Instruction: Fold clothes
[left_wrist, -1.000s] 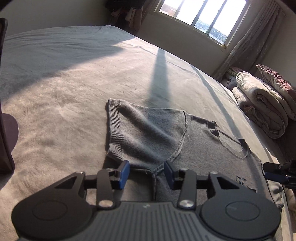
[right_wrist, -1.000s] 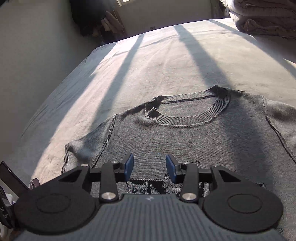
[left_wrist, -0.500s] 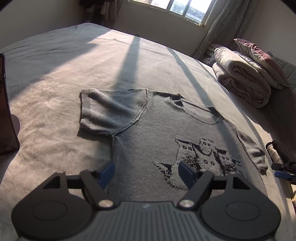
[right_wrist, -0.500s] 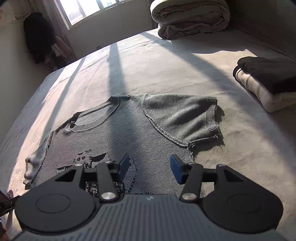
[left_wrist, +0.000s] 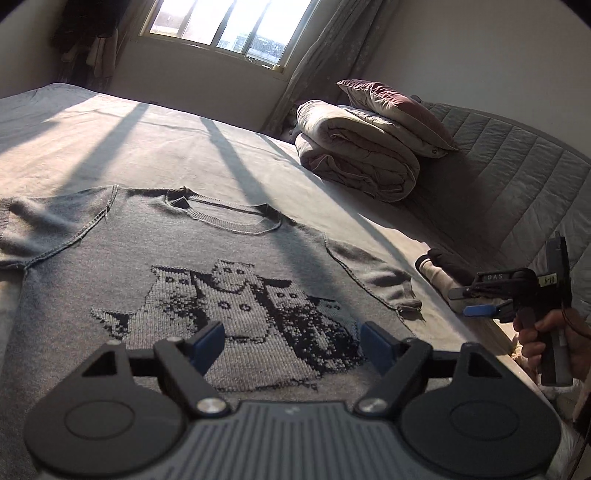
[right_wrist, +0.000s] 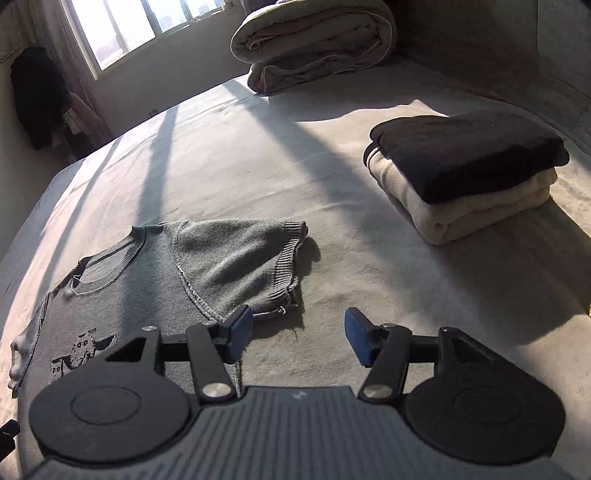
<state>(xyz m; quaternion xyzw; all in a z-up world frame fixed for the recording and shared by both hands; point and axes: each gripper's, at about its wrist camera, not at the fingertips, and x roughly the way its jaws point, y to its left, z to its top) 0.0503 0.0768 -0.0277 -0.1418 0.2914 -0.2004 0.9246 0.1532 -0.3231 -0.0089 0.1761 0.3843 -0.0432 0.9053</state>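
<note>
A grey knitted sweater (left_wrist: 207, 266) is lying flat and face up on the bed (left_wrist: 155, 147), filling the lower left and centre of the left wrist view, its round neckline toward the upper centre and a dark pixel-style pattern of cats across its chest. One short sleeve is spreading out at the left edge of that frame, the other is reaching toward the right.

The left gripper (left_wrist: 291, 341) is sitting at the bottom centre of its own view, above the sweater's patterned chest, its blue-padded jaws standing wide apart with nothing between them. At the right edge of the same frame a hand (left_wrist: 546, 343) is gripping the handle of the right gripper (left_wrist: 476, 301), seen from the side.

In the right wrist view the right gripper (right_wrist: 298, 336) is occupying the bottom centre, its jaws opening and gripping nothing; its left pad is hovering at the sleeve's lower seam, while bare sheet is showing through the gap. Whether that pad is touching the cloth is hard to tell.

A stack of folded clothes (right_wrist: 465, 173), black on top of cream, is resting in the upper right of that frame, well apart from the sweater. A rolled duvet (right_wrist: 317, 40) is lying at the top centre, near the window (right_wrist: 122, 26).
</note>
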